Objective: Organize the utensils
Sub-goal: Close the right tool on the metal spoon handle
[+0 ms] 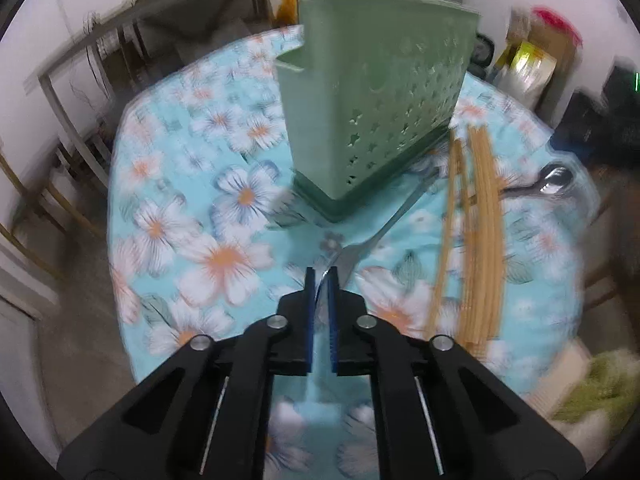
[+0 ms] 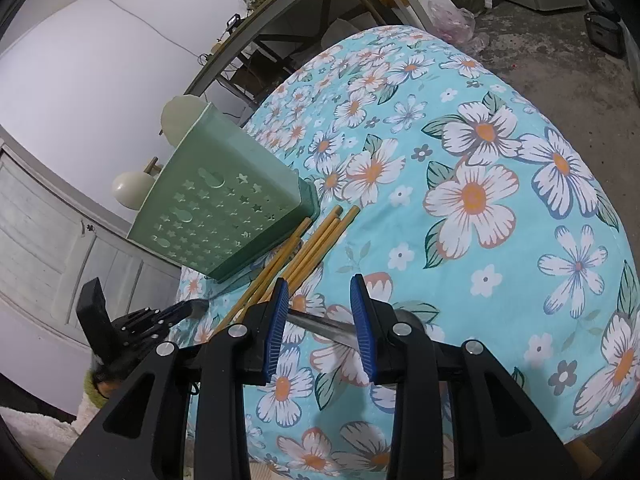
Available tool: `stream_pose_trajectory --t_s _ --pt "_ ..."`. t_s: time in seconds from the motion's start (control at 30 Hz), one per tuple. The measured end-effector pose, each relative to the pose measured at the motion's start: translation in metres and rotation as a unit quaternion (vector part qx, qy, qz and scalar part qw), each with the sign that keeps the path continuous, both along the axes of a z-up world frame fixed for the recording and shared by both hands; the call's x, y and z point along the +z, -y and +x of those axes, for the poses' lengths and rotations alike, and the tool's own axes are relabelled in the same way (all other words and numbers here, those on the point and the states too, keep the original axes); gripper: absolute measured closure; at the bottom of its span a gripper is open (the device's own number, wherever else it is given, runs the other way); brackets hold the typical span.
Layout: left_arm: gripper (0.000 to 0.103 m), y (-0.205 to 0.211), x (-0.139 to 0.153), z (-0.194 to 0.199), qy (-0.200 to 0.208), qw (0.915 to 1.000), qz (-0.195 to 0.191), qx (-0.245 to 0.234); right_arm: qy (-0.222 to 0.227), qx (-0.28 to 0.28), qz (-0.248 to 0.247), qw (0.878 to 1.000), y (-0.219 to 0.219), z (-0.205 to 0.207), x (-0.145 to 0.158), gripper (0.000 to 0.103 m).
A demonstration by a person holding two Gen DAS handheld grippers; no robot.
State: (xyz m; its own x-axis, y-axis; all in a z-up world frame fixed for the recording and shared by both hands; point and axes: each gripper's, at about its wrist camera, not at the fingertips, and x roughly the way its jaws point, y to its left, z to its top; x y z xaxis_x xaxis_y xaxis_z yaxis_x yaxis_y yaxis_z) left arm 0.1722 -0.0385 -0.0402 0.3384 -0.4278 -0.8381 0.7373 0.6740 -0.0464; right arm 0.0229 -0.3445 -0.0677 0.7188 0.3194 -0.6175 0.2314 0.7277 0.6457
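Observation:
A green perforated utensil holder [image 1: 372, 112] [image 2: 224, 208] stands on the flowered tablecloth [image 1: 192, 184] [image 2: 500, 160], with cream utensil heads [image 2: 182, 116] sticking out of its top. My left gripper [image 1: 320, 280] is shut on the head end of a metal fork [image 1: 384, 228], whose handle reaches toward the holder's base. Several bamboo chopsticks [image 1: 480, 220] [image 2: 316, 236] lie beside the holder. A metal spoon [image 1: 556, 182] [image 2: 320, 326] lies past them. My right gripper [image 2: 320, 284] hangs open over the spoon's handle, which crosses between its fingers without being pinched. The left gripper [image 2: 132, 324] also shows at the right wrist view's left edge.
A metal shelf frame [image 1: 100, 40] [image 2: 280, 12] runs behind the table. Boxes and bags [image 1: 532, 60] are stacked at the far right. Bags [image 2: 456, 16] lie on the concrete floor beyond the table's edge. Pale cabinet doors [image 2: 48, 220] stand to the left.

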Motion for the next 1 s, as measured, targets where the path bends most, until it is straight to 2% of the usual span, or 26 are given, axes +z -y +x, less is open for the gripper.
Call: stream_pose_trajectory --t_s 0.07,0.17,0.27,0.37,0.53,0.63,0.8,0.87,1.0 --pt "0.100 -0.011 -0.004 0.019 -0.072 0.9964 -0.032 0.030 0.002 0.000 0.002 1.000 0.000 -0.001 0.001 0.071" --pt "0.099 -0.025 -0.020 0.041 -0.122 0.9879 -0.049 0.082 0.005 0.001 0.004 1.000 -0.001 -0.002 0.002 0.071" --pt "0.096 -0.044 -0.032 0.053 -0.178 0.9709 -0.112 0.114 0.005 0.000 0.005 1.000 -0.002 -0.004 0.001 0.071" --pt "0.085 -0.056 -0.036 0.055 -0.204 0.9598 -0.142 0.131 0.003 -0.003 0.005 1.000 -0.001 -0.005 0.000 0.071" --pt "0.073 -0.072 -0.038 0.050 -0.243 0.9396 -0.187 0.153 0.003 -0.004 0.005 1.000 0.001 -0.008 0.001 0.071" --pt "0.073 -0.078 -0.043 0.045 -0.268 0.9276 -0.204 0.161 0.011 -0.006 0.003 1.000 0.002 -0.013 0.004 0.071" --pt "0.074 -0.071 -0.048 0.045 -0.271 0.9237 -0.210 0.171 0.010 -0.019 0.012 1.000 0.009 -0.032 0.003 0.062" --pt "0.075 -0.071 -0.048 0.045 -0.273 0.9209 -0.215 0.177 -0.001 -0.031 0.022 0.999 0.015 -0.042 -0.003 0.062" --pt "0.078 -0.070 -0.048 0.045 -0.267 0.9229 -0.210 0.181 -0.025 -0.051 0.054 0.997 0.026 -0.055 -0.022 0.062"
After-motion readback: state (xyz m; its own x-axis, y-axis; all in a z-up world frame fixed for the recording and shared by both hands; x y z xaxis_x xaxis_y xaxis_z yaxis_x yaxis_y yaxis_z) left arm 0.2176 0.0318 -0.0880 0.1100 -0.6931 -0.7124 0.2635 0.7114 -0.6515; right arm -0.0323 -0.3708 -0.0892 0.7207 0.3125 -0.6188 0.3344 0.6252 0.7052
